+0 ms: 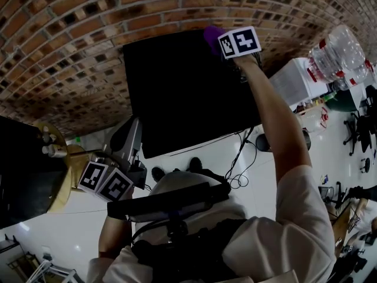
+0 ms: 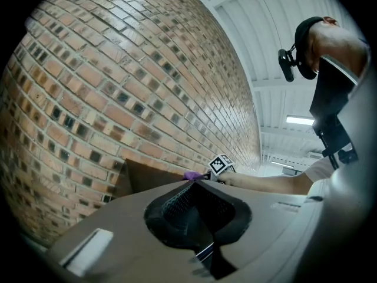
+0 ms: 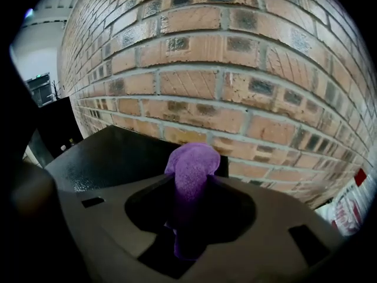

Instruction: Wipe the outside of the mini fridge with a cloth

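Note:
The black mini fridge (image 1: 182,93) stands against the brick wall, and I look down on its top. My right gripper (image 1: 219,40) reaches over the fridge's far right corner, shut on a purple cloth (image 1: 211,36). In the right gripper view the cloth (image 3: 191,167) bulges out between the jaws, just above the fridge top (image 3: 112,158) near the wall. My left gripper (image 1: 133,135) hangs off the fridge's near left corner, apart from it. In its own view the left gripper (image 2: 194,187) is shut with nothing in it, and the fridge (image 2: 147,178) and the cloth (image 2: 191,175) lie beyond.
A brick wall (image 1: 88,34) runs behind the fridge. Large water bottles (image 1: 336,58) lie on a white cabinet (image 1: 297,81) to the right. A round wooden table (image 1: 62,181) with small bottles stands at the left. Cables (image 1: 241,164) trail on the white floor.

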`<state>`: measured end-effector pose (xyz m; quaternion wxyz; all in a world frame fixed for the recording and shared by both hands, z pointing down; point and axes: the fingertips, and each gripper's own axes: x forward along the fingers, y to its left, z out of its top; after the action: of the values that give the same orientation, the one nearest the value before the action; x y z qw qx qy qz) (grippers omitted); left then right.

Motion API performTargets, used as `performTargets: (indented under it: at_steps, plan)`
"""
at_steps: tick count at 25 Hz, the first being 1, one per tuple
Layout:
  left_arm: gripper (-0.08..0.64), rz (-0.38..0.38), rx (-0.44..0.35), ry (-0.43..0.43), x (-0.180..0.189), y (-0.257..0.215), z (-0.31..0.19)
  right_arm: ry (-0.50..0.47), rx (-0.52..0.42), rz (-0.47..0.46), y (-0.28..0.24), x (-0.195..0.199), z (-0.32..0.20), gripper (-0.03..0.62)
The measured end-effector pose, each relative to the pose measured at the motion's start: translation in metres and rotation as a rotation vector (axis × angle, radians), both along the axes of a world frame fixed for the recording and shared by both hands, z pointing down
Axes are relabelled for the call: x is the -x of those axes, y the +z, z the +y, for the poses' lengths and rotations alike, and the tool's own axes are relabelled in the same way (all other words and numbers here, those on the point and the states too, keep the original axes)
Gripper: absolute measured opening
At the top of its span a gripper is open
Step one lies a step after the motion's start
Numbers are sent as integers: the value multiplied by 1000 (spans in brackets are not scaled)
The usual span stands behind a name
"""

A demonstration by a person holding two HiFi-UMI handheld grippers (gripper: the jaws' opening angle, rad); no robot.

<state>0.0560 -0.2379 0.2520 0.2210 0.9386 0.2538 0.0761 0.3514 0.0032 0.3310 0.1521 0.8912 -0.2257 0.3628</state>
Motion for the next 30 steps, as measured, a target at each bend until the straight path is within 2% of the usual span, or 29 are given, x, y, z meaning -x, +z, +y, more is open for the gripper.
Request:
performTargets:
  at_steps: [11, 16, 22, 30]
  plan:
    - [9, 2, 3, 15, 4, 1, 0, 89, 106, 30, -7, 1, 59, 135]
    - [8, 5, 11, 16, 6, 1, -4, 96, 95, 85, -31, 4, 62, 135]
    - [8, 7, 24, 22, 7, 2, -8, -24, 17, 157, -66, 29, 1, 135]
    - [8, 7, 38, 15, 13, 6, -20, -227, -84, 163, -79, 81, -116, 135]
